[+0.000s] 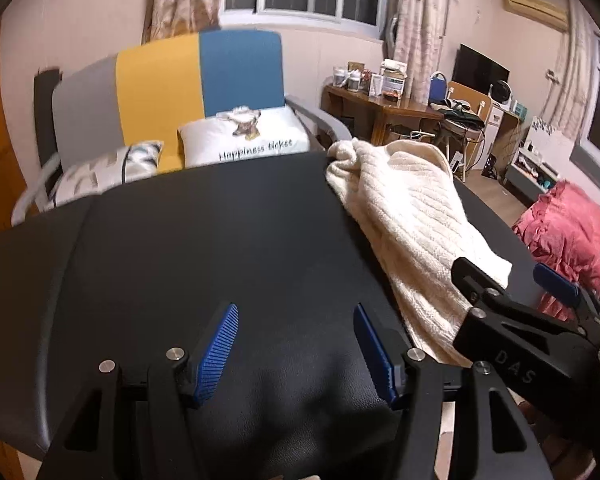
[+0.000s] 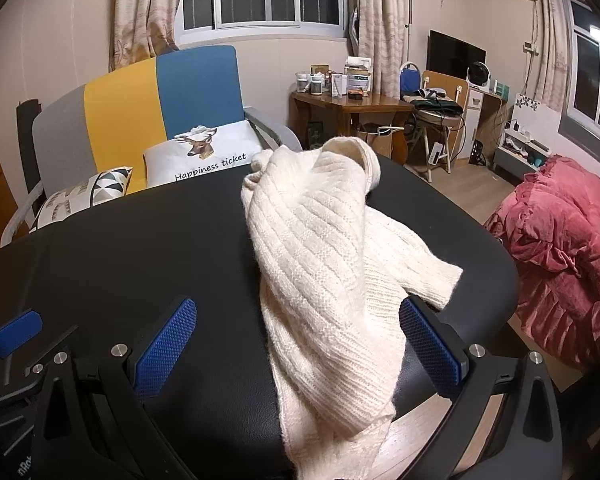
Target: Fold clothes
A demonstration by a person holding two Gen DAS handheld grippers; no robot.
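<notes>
The cream knitted sweater (image 2: 324, 264) lies crumpled on the right part of the black counter (image 2: 140, 248), one end hanging over the near edge. The step in hand seems to be the first grasp. The right gripper (image 2: 296, 344) has wide-open jaws around the cloth, not pressing it. The left gripper (image 1: 296, 344) is wide open and empty over bare counter. Next, I think, the right jaws must close and the left must reach right to the sweater.

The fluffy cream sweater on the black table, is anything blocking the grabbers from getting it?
Nothing visible blocks them. The cream ribbed knit sweater lies crumpled on the black table, already between the right gripper's open blue pads. The left gripper hangs open over bare tabletop, with only clear surface between it and the sweater.
</notes>
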